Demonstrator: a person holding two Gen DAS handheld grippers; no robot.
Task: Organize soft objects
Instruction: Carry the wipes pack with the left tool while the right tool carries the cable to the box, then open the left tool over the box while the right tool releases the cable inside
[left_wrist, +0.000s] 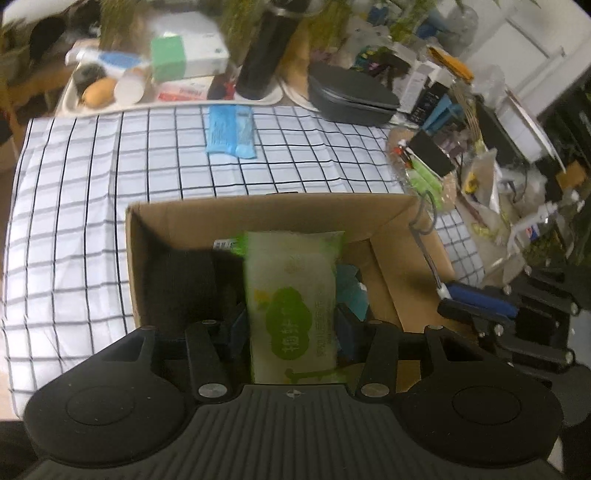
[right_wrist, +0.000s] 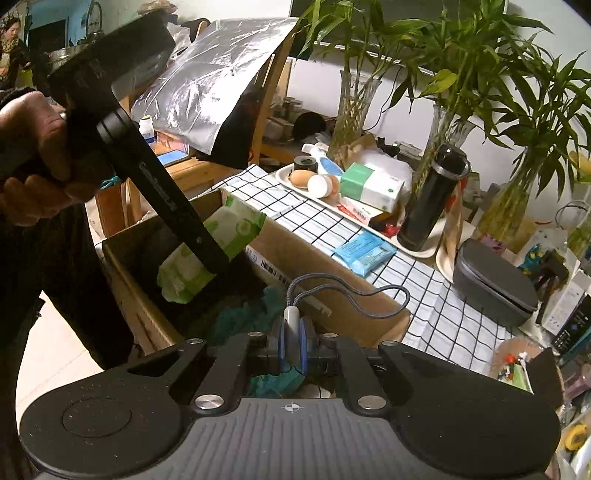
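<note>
The left gripper (left_wrist: 293, 325) is clamping a green-and-white pack of wipes (left_wrist: 291, 299), its fingers pressing in on both sides of the soft pack, and it is holding it right over the open cardboard box (left_wrist: 258, 216). In the right wrist view that same pack (right_wrist: 221, 240) is sitting tilted above the box's dark interior, with the person's left hand (right_wrist: 33, 158) wrapped around the tool's handle.

The right gripper (right_wrist: 291, 343) is pinching a white plug on a grey braided cable (right_wrist: 354, 291), fingers closed tight on it, and the cable is looping up over the box's near wall (right_wrist: 332, 291). Beneath it, some teal fabric (right_wrist: 240, 317) is lying inside the box.

Out on the checked tablecloth (left_wrist: 92, 184), a blue packet (left_wrist: 231, 129) is lying flat, well apart from the box. Behind it, a black bottle (left_wrist: 264, 51) is standing upright beside a tray (right_wrist: 288, 181) with eggs, and a dark grey case (left_wrist: 351, 96) is sitting off to the right on the table.
</note>
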